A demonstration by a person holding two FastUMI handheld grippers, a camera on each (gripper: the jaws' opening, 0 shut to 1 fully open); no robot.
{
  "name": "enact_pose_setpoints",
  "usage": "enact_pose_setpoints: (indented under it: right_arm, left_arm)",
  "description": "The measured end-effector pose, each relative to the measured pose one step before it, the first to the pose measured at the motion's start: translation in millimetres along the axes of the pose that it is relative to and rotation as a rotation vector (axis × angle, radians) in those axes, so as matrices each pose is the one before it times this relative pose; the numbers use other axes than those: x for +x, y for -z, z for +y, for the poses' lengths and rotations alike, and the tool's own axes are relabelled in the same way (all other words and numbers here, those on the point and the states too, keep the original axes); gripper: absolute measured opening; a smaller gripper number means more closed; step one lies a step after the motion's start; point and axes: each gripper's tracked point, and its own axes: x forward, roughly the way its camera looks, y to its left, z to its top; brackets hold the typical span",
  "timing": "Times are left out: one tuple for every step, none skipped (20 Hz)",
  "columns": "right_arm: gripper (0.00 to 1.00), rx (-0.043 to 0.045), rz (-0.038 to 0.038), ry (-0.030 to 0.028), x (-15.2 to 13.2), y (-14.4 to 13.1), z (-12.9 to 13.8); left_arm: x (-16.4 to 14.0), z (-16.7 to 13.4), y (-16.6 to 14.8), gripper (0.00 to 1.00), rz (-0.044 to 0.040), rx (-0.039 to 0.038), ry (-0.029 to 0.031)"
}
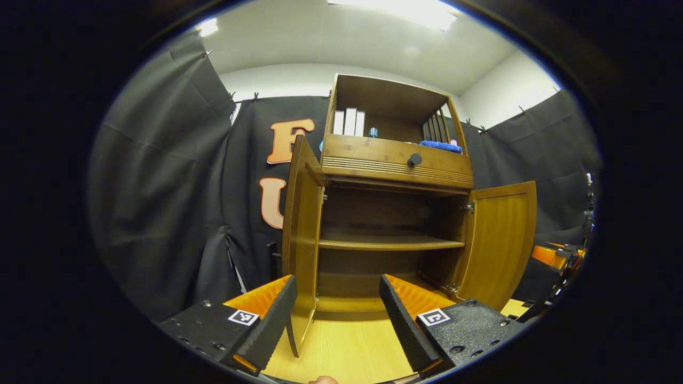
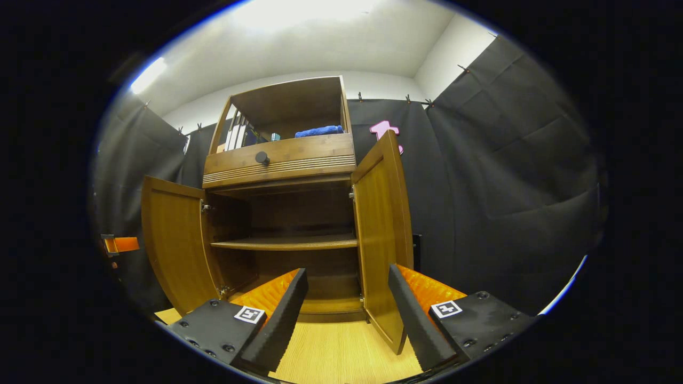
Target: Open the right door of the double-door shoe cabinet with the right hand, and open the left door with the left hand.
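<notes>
Gaping wide, the left claw [image 1: 337, 314] holds nothing; its two ridged black fingers [image 1: 269, 325] stand well apart, and the free edge of the cabinet's left door [image 1: 301, 240] sits in the gap between them, close by the finger on that side, though whether it touches is hard to tell. That door is swung out toward the camera, nearly edge-on. Beyond it the cabinet [image 1: 395, 160] stands with its inside bared: one shelf [image 1: 389, 244] runs across the middle. Above the shelf is a drawer front with a dark round knob [image 1: 414, 159], and above that an open top bay holding pale upright books [image 1: 349, 121] and a blue cloth [image 1: 440, 146]. The right door [image 1: 501, 242] is swung out on the cabinet's far side, and beside it shows an orange part of the other claw [image 1: 555, 256].

In the right gripper view, the right claw [image 2: 347, 314] is likewise spread and empty, the right door [image 2: 381, 240] hanging open with its lower edge between the fingers [image 2: 413, 320], nearer this one. Left of the cabinet [image 2: 283, 154] the left door [image 2: 176, 245] stands open. Under the cabinet lies a pale wooden floor [image 2: 341, 354].
</notes>
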Motion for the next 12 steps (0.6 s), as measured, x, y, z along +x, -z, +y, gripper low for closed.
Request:
enact_pose_setpoints:
  right_arm:
    - [0.89, 0.00237, -0.00043, 0.0019, -0.43, -0.48, -2.13]
    - [0.98, 0.00141, -0.00038, 0.00191, -0.72, 0.05, -1.46]
    - [0.98, 0.00092, -0.0003, 0.00046, -0.98, 0.2, -0.66]
    - [0.98, 0.00011, -0.00077, -0.00063, 0.85, -0.8, -0.17]
    - [0.98, -0.00075, -0.00162, 0.00002, -0.61, -0.67, -0.82]
    - [0.98, -0.00038, -0.00262, 0.00086, -1.0, -0.05, -0.41]
    - [0.98, -0.00018, -0.00166, 0.00073, -0.39, -0.52, -2.05]
    - [0.98, 0.00086, -0.00117, 0.00062, -1.01, -0.27, -1.6]
    - [0.89, 0.00126, -0.00031, 0.00093, -1.07, 0.04, -0.86]
    - [0.91, 0.0021, 0.00088, 0.00163, -0.19, 0.81, -2.01]
    - [0.92, 0.00172, 0.00056, 0.00152, -0.84, 0.35, -1.69]
    - [0.94, 0.00181, 0.00029, 0.003, -0.83, 0.37, -1.94]
  left_arm:
    - [0.23, -1.93, -1.8, 0.93, -0.00207, 0.0016, 0.0021]
    - [-0.03, -0.99, -0.79, 0.93, -0.00314, 0.00176, 0.00014]
    - [-1.0, -0.85, -1.22, 0.93, -0.00375, 0.00158, 0.0002]
    - [-0.17, -1.95, -1.65, 0.93, -0.00413, 0.00183, 0.00149]
    - [-1.35, -1.25, -0.78, 0.93, -0.00361, 0.00223, 0.0013]
    - [-0.07, -1.99, -1.17, 0.93, -0.00376, 0.00199, 0.00192]
    - [-0.32, -2.36, -1.19, 0.93, -0.00272, 0.00094, 0.00227]
    - [0.05, -1.8, -0.46, 0.93, -0.00081, 0.00024, 0.0023]
    - [-1.12, -2.26, -1.01, 0.93, -0.00033, 0.00029, 0.0032]
    - [0.65, -0.08, -1.76, 0.89, -0.00036, 0.00013, 0.00246]
    - [0.32, -1.3, -0.3, 0.93, -0.00065, 0.00026, 0.00172]
    - [-0.1, -1.49, -1.56, 0.89, -0.00129, 0.00098, 0.00096]
